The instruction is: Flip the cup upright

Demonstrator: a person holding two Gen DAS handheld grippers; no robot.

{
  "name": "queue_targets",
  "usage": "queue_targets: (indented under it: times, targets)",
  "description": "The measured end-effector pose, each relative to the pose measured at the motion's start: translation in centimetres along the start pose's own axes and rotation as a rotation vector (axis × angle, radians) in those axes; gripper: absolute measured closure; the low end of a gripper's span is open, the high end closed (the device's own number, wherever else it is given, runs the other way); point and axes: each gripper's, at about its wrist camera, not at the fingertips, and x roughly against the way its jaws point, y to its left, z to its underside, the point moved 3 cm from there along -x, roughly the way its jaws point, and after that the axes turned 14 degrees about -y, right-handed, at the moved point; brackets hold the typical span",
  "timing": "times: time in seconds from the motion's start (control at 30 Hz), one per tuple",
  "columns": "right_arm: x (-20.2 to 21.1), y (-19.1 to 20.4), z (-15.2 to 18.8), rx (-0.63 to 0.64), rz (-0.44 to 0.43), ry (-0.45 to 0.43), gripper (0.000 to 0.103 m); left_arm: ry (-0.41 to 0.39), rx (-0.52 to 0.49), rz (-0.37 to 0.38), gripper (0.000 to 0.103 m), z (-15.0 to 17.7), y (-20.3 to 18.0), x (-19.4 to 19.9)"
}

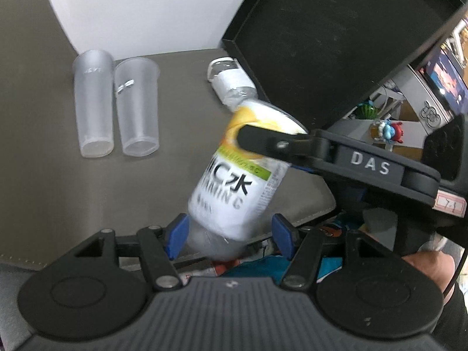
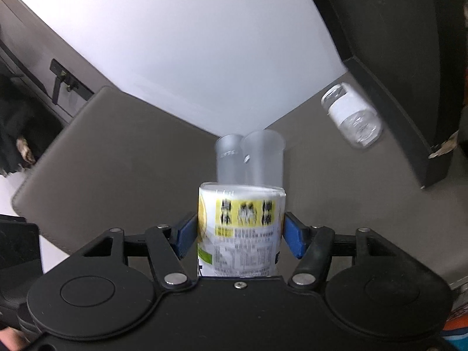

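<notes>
Two frosted plastic cups stand side by side on the grey mat, the left cup (image 1: 93,108) and the right cup (image 1: 137,108); both show in the right wrist view (image 2: 248,158) beyond the bottle. A labelled drink bottle (image 1: 237,175) is held tilted in the air. My right gripper (image 2: 239,231) is shut on the bottle (image 2: 239,228) at its label. My left gripper (image 1: 231,231) has its blue pads either side of the bottle's lower end with gaps showing, so it is open.
A clear bottle with a white label (image 1: 231,84) lies on the mat beside a black box (image 1: 336,44); it also shows in the right wrist view (image 2: 351,117). A white wall (image 2: 190,44) stands behind the cups. The mat's edge (image 1: 316,216) is close on the right.
</notes>
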Motion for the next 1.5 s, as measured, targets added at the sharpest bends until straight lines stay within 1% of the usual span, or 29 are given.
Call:
queue_targets:
  times: [0.13, 0.27, 0.4, 0.5, 0.67, 0.8, 0.9, 1.0, 1.17, 1.5]
  targets:
    - [0.6, -0.1, -0.3, 0.06, 0.056, -0.044, 0.042, -0.012, 0.033, -0.022, 0.042, -0.3, 1.4, 0.5]
    - [0.9, 0.2, -0.3, 0.134, 0.111, -0.081, 0.042, -0.036, 0.078, -0.061, 0.042, -1.1, 3.1, 0.9]
    - [1.0, 1.1, 0.0, 0.25, 0.163, -0.11, 0.042, -0.069, 0.117, -0.087, 0.042, -2.2, 4.4, 1.4]
    - [0.9, 1.9, 0.4, 0.33, 0.187, -0.115, 0.042, -0.097, 0.131, -0.094, 0.042, -3.1, 4.7, 1.6]
    - [0.2, 2.6, 1.0, 0.395, 0.195, -0.086, 0.042, -0.131, 0.131, -0.104, 0.042, -4.4, 4.5, 1.6]
    - [-0.5, 2.9, 1.4, 0.425, 0.191, -0.048, 0.042, -0.142, 0.15, -0.079, 0.042, -5.2, 4.1, 0.9]
    - [-1.1, 3.1, 2.1, 0.465, 0.206, -0.021, 0.042, -0.138, 0.156, -0.068, 0.041, -5.3, 3.9, 0.1]
    - [-1.5, 3.5, 3.2, 0.532, 0.229, 0.012, 0.042, -0.124, 0.166, -0.047, 0.042, -5.2, 3.9, -0.7]
    - [-2.4, 3.9, 4.3, 0.586, 0.242, 0.048, 0.042, -0.093, 0.18, -0.029, 0.042, -4.6, 3.8, -2.2]
    - [-3.6, 4.7, 5.3, 0.63, 0.238, 0.078, 0.042, -0.03, 0.198, -0.004, 0.042, -4.0, 4.3, -5.6]
